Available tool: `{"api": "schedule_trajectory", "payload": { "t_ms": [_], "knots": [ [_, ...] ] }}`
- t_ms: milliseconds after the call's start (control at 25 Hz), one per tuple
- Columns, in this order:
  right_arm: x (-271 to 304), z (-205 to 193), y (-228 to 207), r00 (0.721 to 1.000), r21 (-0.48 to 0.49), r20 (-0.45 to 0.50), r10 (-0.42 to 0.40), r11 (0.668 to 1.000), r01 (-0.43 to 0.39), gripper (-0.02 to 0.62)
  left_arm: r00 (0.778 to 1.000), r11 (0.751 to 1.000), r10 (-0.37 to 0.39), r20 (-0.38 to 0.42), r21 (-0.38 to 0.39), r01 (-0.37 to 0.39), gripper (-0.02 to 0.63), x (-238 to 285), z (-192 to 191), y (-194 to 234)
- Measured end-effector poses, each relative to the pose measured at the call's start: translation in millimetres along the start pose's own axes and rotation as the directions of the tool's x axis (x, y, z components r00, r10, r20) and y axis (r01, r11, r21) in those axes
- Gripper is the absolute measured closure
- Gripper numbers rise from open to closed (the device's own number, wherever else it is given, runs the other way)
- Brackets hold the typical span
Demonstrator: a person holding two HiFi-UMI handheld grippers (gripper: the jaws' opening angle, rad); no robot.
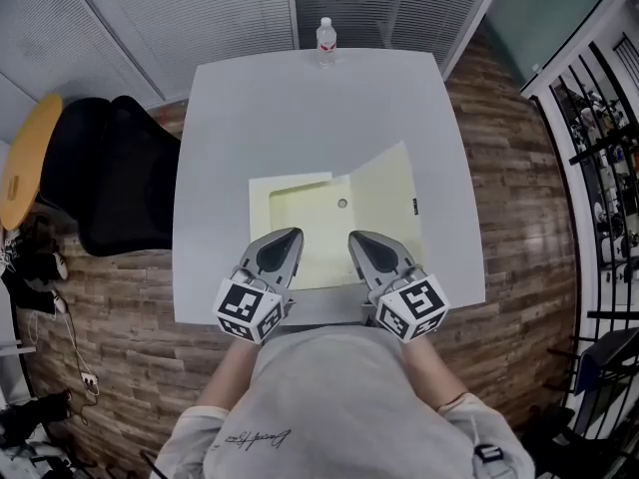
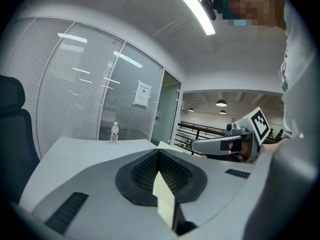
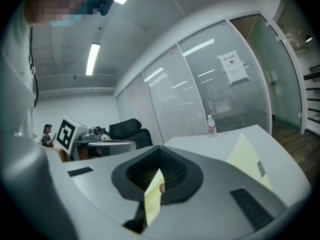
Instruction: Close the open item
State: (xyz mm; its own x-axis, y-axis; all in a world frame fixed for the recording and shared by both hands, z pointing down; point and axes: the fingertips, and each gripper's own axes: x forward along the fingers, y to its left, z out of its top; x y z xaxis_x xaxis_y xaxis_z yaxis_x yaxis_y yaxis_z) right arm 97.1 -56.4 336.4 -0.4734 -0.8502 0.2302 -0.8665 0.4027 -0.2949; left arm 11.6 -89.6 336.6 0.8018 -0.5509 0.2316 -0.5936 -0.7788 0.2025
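Note:
A flat pale yellow box lies open on the white table. Its lid stands tilted up on the right side and also shows in the right gripper view as the lid. Both grippers sit side by side at the box's near edge. My left gripper has its jaws together, with a pale yellow front flap pinched between them. My right gripper is likewise shut on a yellow strip of that flap. Each gripper view also shows the other gripper beside it.
A water bottle stands at the table's far edge. A black office chair and a round yellow top are to the left of the table. Glass partitions with blinds run behind, and a dark shelf rack stands at the right.

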Motion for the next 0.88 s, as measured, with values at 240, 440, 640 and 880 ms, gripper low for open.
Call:
{"api": "schedule_trajectory", "payload": {
  "t_ms": [240, 440, 640, 880],
  "knots": [
    [-5, 5, -14, 0.998, 0.000, 0.016, -0.066, 0.998, 0.066, 0.583, 0.999, 0.999, -0.042, 0.001, 0.004, 0.042, 0.597, 10, 2, -1],
    [-33, 14, -45, 0.986, 0.015, 0.043, -0.159, 0.987, 0.159, 0.583, 0.996, 0.996, -0.087, -0.002, 0.008, 0.087, 0.597, 23, 4, -16],
    [-68, 20, -86, 0.963, 0.038, 0.064, -0.262, 0.965, 0.260, 0.583, 0.994, 0.994, -0.113, -0.013, 0.010, 0.113, 0.597, 37, 2, -29],
    [-103, 9, -122, 0.934, 0.067, 0.045, -0.354, 0.934, 0.351, 0.583, 0.991, 0.991, -0.132, -0.037, 0.006, 0.132, 0.597, 45, -7, -45]
  ]
}}
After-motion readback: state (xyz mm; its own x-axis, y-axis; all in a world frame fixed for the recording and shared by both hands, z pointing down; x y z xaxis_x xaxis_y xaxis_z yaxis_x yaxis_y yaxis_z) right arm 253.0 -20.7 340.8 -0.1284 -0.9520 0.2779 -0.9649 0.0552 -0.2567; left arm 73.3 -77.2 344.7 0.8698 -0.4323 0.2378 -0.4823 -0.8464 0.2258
